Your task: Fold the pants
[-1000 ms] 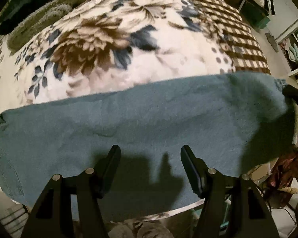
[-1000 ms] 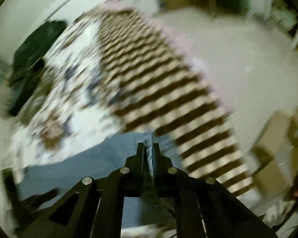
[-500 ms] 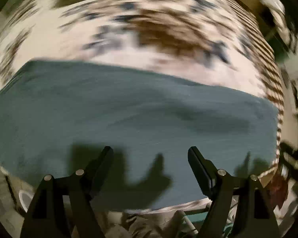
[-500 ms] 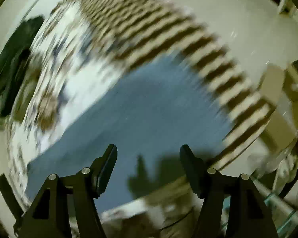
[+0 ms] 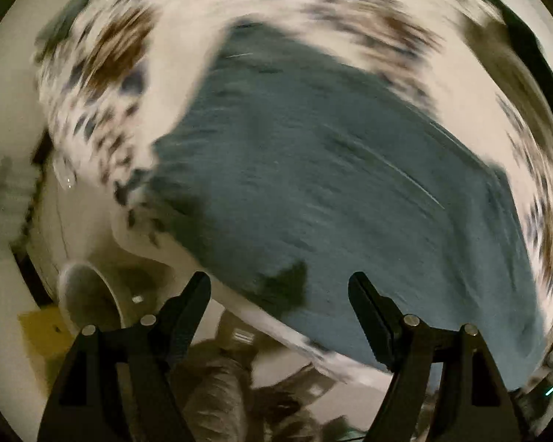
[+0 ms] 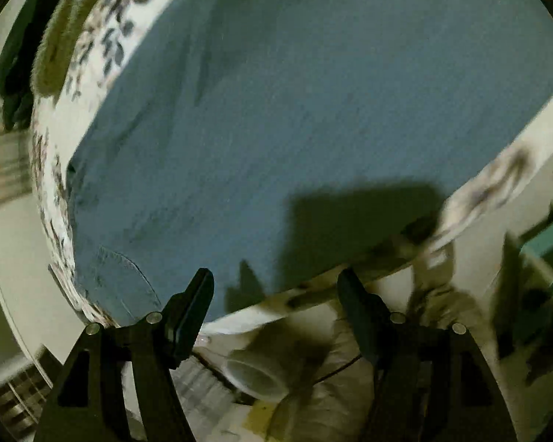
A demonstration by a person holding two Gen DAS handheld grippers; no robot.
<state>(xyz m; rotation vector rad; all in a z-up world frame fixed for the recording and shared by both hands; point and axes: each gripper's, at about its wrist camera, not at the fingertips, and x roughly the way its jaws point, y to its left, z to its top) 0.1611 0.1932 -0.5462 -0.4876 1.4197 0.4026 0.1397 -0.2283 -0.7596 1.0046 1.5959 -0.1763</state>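
The blue-grey pants [image 5: 331,184] lie flat in a long folded strip on the floral blanket [image 5: 110,48], near the bed's front edge. They also fill the right wrist view [image 6: 295,110], where a back pocket seam [image 6: 129,280] shows at the lower left. My left gripper [image 5: 280,291] is open and empty over the pants' near edge. My right gripper [image 6: 276,287] is open and empty, also over the near edge. Both views are motion-blurred.
The bed edge drops off just in front of both grippers. A white cup-like cylinder [image 5: 88,294] and floor clutter lie below the bed; it also shows in the right wrist view [image 6: 258,375]. A green fuzzy blanket [image 6: 59,29] lies at the far side.
My right gripper let go of the pants' end and opened, then swung left along the pants. My left gripper stayed open and swung left toward the other end.
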